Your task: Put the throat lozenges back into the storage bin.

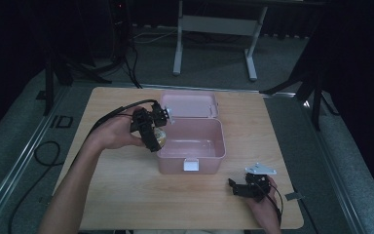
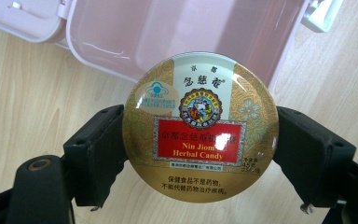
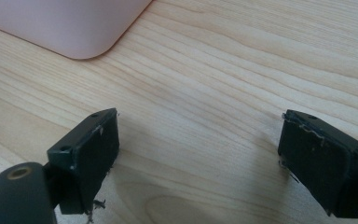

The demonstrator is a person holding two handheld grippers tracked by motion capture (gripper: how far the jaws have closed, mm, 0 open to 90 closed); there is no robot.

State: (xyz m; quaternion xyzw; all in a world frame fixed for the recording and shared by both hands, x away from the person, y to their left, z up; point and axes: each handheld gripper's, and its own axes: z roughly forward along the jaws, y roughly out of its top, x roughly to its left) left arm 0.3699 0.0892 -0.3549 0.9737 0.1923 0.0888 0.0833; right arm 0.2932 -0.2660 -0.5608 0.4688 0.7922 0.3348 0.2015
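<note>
A round gold candy tin [image 2: 200, 128] with a red "Nin Jiom Herbal Candy" label is clamped between the jaws of my left gripper [image 2: 200, 149]. In the high view the left gripper [image 1: 152, 127] holds the tin [image 1: 160, 138] just left of the open pink box [image 1: 209, 155], at its left rim. The box's lid [image 1: 191, 105] lies flipped back behind it, and the inside looks bare. My right gripper [image 1: 239, 187] rests low over the table near the front right, open with nothing between its jaws; the right gripper view shows its pads [image 3: 93, 154] apart over bare wood.
The wooden table [image 1: 126, 195] has free room at the front left and centre. A corner of the pink box [image 3: 70, 28] lies ahead of the right gripper. Cables trail off the table's left side, and a white desk frame [image 1: 214, 29] stands beyond the far edge.
</note>
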